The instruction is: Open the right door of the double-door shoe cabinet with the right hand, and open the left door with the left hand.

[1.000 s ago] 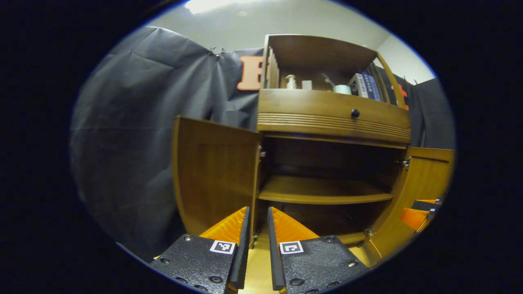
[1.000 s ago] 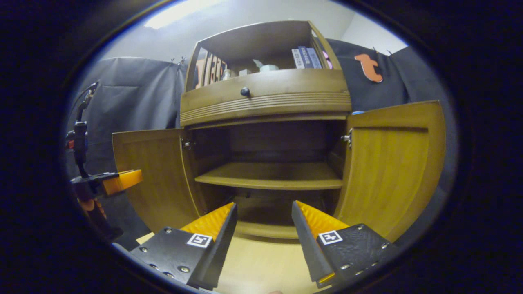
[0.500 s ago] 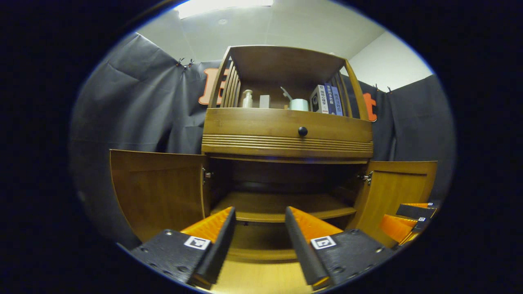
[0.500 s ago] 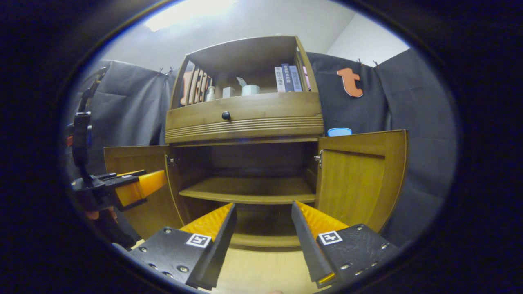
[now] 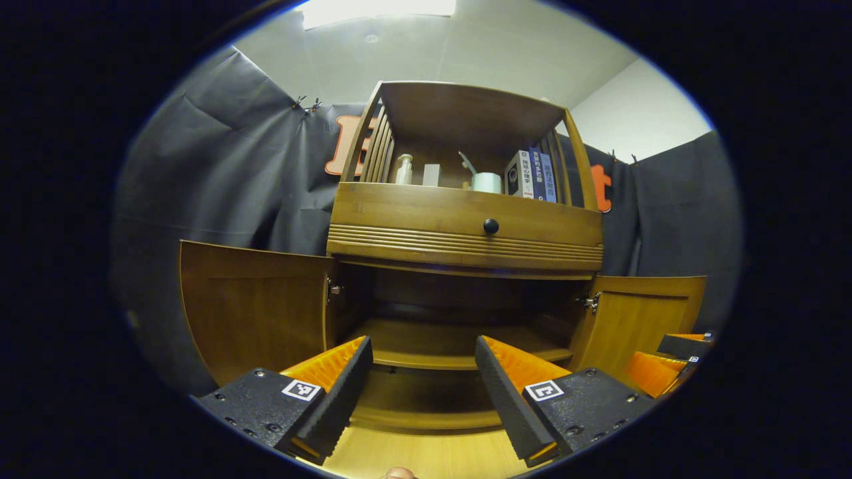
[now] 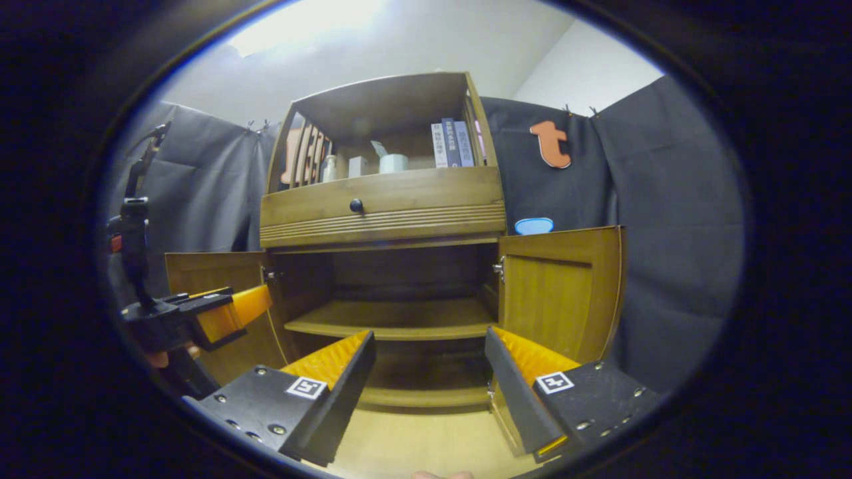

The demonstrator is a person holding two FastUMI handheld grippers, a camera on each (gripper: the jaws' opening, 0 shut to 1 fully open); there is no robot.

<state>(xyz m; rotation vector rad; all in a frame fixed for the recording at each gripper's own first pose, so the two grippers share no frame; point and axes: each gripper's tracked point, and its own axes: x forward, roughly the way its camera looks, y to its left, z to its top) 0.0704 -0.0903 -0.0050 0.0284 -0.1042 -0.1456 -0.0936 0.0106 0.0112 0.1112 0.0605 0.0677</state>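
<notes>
Shoe cabinet (image 5: 466, 229) sits centre frame in both views. Left door (image 5: 256, 306) stands swung out at left of the left gripper view; right door (image 6: 559, 289) stands swung out at right of centre in the right gripper view. Both compartments exposed, inner shelf (image 6: 393, 319) bare. I judge the task essentially complete.

My left gripper (image 5: 419, 359): jaws wide apart, holding nothing, clear of the cabinet. My right gripper (image 6: 429, 352): jaws likewise wide apart and empty, clear of both doors.

Risks from here:
- Either door may drift back on its hinges if they are sprung; I cannot tell from these frames.
- A careless sideways sweep could knock a door's free edge and swing it partly shut.
- My left gripper appears at lower left of the right gripper view, just in front of the left door; closest clearance.

Room: the wooden floor (image 6: 406, 442) along the bottom of frame is open. The drawer (image 5: 466, 226) overhangs the opening, so I should not rise near it.
</notes>
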